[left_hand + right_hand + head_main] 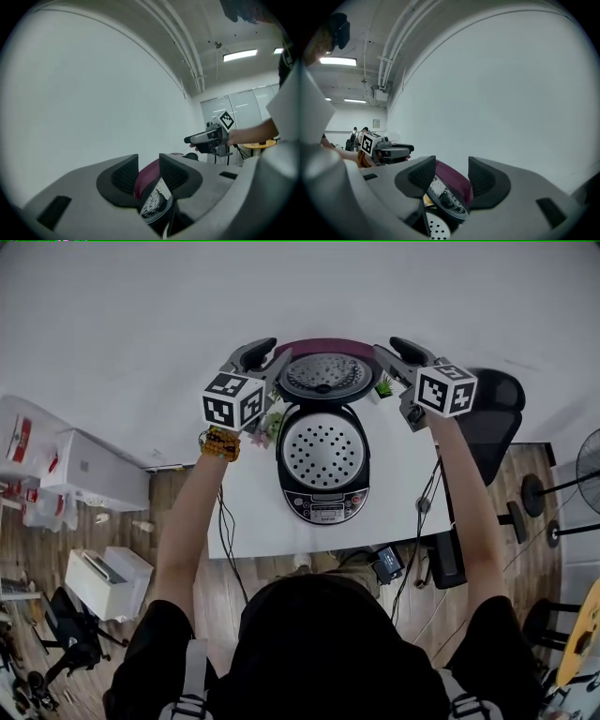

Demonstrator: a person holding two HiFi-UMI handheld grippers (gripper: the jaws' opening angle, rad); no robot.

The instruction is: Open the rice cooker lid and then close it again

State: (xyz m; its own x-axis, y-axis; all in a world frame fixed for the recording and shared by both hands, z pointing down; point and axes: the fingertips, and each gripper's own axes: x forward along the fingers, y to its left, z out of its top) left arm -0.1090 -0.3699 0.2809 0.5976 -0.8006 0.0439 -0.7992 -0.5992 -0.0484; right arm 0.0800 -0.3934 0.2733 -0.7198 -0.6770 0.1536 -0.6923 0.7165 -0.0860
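Person's head [323,643]: nearest the head camera, at 6 o'clock in that view, both arms reaching toward 12.
Table [248,517]: white, beyond the head, against a pale wall.
Rice cooker [325,486]: on the table between the arms; its long axis runs from 6 to 12 o'clock, with the control panel [325,506] at the 6 o'clock end, toward the person, and the hinge at the 12 o'clock end.
Pot opening: uncovered, with a perforated tray [322,452] showing inside.
Lid [325,376]: raised at the cooker's 12 o'clock end, its silvery inner face turned to the person, its maroon outer shell to the wall.
Left gripper [267,360]: at the lid's 9 o'clock edge, pointing about level; its jaws are closed on the lid's rim, which fills the gap between the pads [127,174].
Right gripper [394,354]: at the lid's 3 o'clock edge; its jaws clasp the rim, one pad against the inner face, the other against the maroon shell.
Bracelet [220,443]: beaded, on the left wrist.
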